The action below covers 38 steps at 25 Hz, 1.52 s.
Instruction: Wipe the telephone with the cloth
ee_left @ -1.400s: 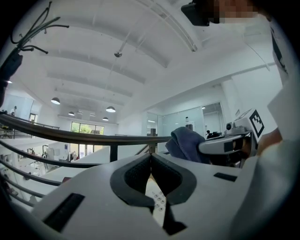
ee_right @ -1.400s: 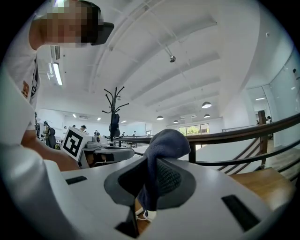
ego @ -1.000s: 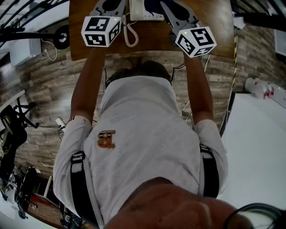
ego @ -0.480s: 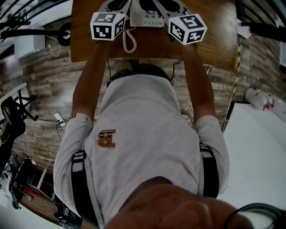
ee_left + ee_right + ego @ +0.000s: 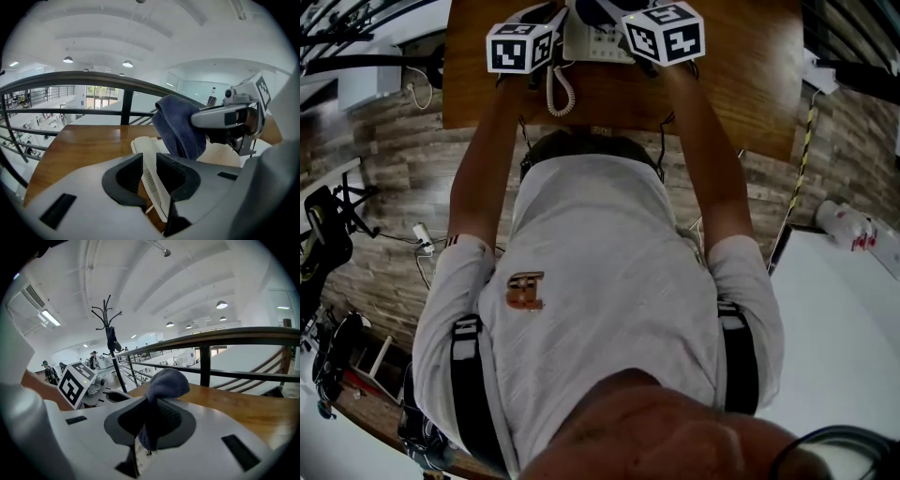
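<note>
The cream telephone (image 5: 598, 41) sits at the wooden table's (image 5: 741, 66) far side, its coiled cord (image 5: 555, 92) hanging toward me. My right gripper (image 5: 151, 420) is shut on a dark blue cloth (image 5: 164, 383), which bunches above the jaws and hangs over the telephone (image 5: 149, 152). The cloth (image 5: 180, 126) shows from the left gripper view too. My left gripper (image 5: 150, 176) hovers over the telephone's left edge, jaws drawn almost together with nothing held. Both marker cubes, left (image 5: 520, 47) and right (image 5: 666, 33), flank the phone.
A dark metal railing (image 5: 93, 79) runs just behind the table. A coat stand (image 5: 110, 338) rises beyond it. Wood-plank floor (image 5: 384, 178) lies under the table, and a white surface (image 5: 844, 347) is at my right.
The right gripper with the cloth has moved forward and left, over the telephone. The left gripper has edged forward beside the cord.
</note>
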Motion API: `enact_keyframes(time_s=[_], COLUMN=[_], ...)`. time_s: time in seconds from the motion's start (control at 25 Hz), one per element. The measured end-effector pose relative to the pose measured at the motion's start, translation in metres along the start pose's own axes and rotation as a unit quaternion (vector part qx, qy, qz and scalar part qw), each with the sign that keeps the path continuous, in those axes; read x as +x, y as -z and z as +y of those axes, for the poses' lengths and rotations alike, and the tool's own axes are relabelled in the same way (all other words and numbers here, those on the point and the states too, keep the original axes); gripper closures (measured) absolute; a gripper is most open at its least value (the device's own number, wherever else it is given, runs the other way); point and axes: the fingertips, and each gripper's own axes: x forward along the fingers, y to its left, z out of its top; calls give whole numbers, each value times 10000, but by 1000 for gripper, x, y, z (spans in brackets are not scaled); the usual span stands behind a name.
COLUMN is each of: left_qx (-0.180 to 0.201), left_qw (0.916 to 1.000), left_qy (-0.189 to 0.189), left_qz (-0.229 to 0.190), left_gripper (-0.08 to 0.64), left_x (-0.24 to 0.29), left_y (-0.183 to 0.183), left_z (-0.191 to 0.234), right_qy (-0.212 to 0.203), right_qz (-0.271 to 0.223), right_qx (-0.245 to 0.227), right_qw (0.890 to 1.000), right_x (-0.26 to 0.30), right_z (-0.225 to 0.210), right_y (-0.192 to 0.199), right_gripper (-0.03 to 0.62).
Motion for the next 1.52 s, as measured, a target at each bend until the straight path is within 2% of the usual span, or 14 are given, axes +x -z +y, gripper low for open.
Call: enact_keyframes(time_s=[0.2,0.44,0.6,1.04,1.52], left_qx=[-95,-229,-302,-365,-325], left_qw=[9992,9977,9972,9970,9973], left_qy=[3,184,374,534,534], left_qz=[387,617,576,435,374], left_gripper=[479,477,476,474,465], left_x=[4,15,16,16,16], left_y=[17,24,24,24,26], left_z=[4,5,6,8,10], right_qy=[-71,14,168,756,1582], right_qz=[291,761,932,1445,1644], right_qx=[148,244,298,299,441], right_qw=[9994,9968,9951,9862,9726], right_x=[13,31,40,58,18], right_z=[4,-4,-9,-31,-75], right_y=[4,17,22,44,79], right_gripper=[532,532,532,532,532])
